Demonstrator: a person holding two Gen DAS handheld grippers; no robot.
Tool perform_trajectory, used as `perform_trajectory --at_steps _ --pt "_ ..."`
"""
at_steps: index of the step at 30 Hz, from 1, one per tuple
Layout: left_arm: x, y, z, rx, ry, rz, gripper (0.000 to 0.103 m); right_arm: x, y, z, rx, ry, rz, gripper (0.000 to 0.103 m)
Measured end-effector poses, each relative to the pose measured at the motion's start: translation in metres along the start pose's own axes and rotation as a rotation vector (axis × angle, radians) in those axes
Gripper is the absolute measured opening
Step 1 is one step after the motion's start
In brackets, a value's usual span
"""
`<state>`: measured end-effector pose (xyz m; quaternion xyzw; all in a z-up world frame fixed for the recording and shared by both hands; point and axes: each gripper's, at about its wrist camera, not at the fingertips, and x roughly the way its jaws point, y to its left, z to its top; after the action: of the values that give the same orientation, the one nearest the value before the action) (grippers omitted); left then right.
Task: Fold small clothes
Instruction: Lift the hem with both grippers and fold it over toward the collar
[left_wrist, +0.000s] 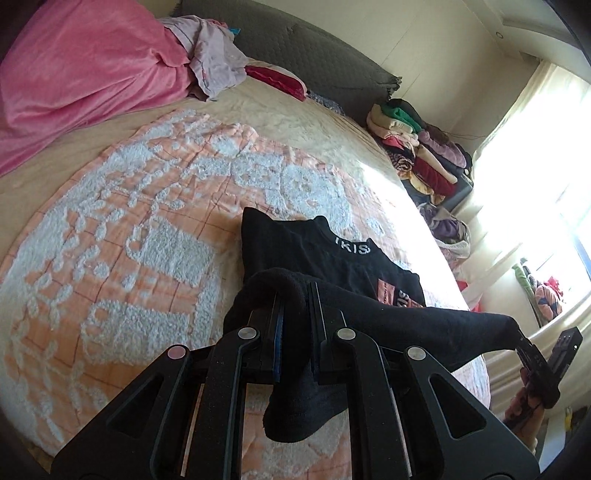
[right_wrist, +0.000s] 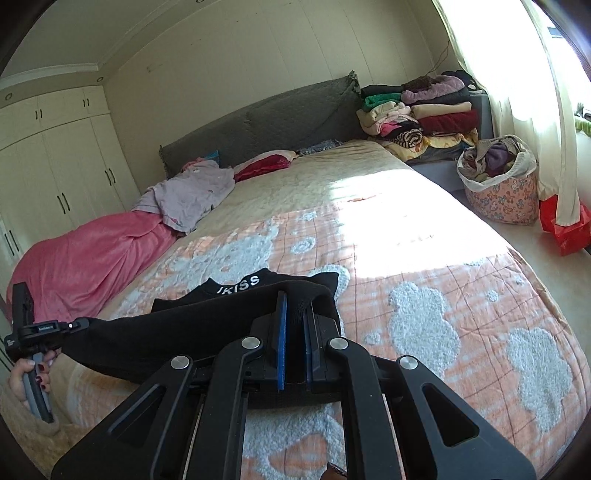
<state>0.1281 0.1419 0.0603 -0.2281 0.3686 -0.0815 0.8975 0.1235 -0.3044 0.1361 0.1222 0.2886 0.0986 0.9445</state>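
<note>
Black knit top (left_wrist: 332, 258), soft, light, floppy; lower centre of frame, hem lifted off bed (left_wrist: 110, 221). Left gripper (left_wrist: 295, 295) and right gripper (right_wrist: 295, 306) each pinching a hem corner; good hold points.

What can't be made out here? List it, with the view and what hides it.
- Black shirt: its lower part, left wrist view, hidden by the lifted fold and the left gripper.
- Shirt's orange print: cut off by that fold.
- Right gripper: fingertips, right wrist view, wrapped in black cloth.
</note>
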Motion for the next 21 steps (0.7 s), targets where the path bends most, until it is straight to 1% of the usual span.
perform_trajectory --at_steps 6,11,21 --pt "0.027 -0.006 0.015 -0.008 -0.016 0.042 0.005 0.031 -0.002 0.012 0.0 0.014 -0.039 0.006" --pt "0.044 -0.007 0.023 -0.004 -0.016 0.047 0.005 0.053 -0.001 0.019 -0.011 0.028 -0.068 0.006" --pt "0.082 0.011 0.024 -0.008 -0.007 0.076 0.005 0.098 -0.008 0.016 0.004 0.079 -0.127 0.006"
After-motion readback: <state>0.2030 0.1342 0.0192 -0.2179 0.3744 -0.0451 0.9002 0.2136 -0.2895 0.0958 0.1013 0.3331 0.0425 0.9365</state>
